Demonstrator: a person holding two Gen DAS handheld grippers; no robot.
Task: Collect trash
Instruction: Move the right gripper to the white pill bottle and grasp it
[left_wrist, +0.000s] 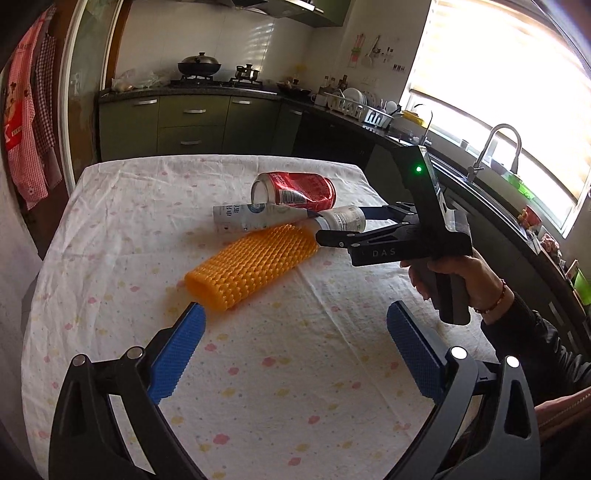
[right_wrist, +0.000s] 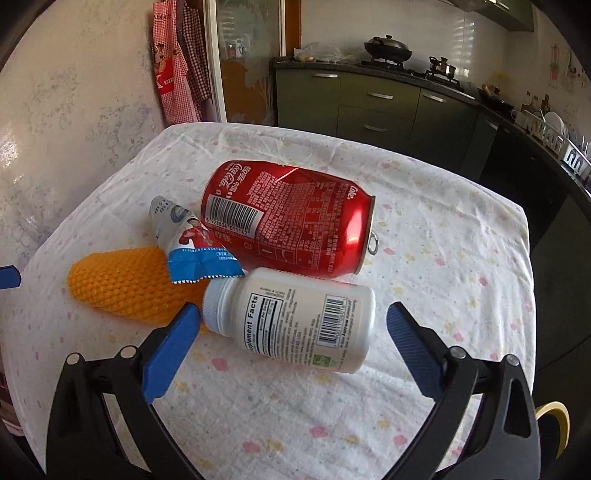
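Observation:
A dented red cola can (left_wrist: 295, 188) (right_wrist: 288, 218), a white supplement bottle (left_wrist: 341, 218) (right_wrist: 291, 317), a white-and-blue snack wrapper (left_wrist: 251, 218) (right_wrist: 194, 243) and an orange knobbly foam sleeve (left_wrist: 251, 266) (right_wrist: 129, 284) lie in a heap on the floral tablecloth (left_wrist: 258, 387). My left gripper (left_wrist: 295, 317) is open and empty, just short of the sleeve's near end. My right gripper (right_wrist: 293, 319) (left_wrist: 341, 221) is open, its fingers on either side of the bottle, which lies on its side.
The table's far edge (left_wrist: 221, 158) faces green kitchen cabinets (left_wrist: 192, 122) with a stove and pots. A counter with a dish rack and sink (left_wrist: 495, 155) runs along the right under a bright window. Aprons (right_wrist: 177, 66) hang at the left wall.

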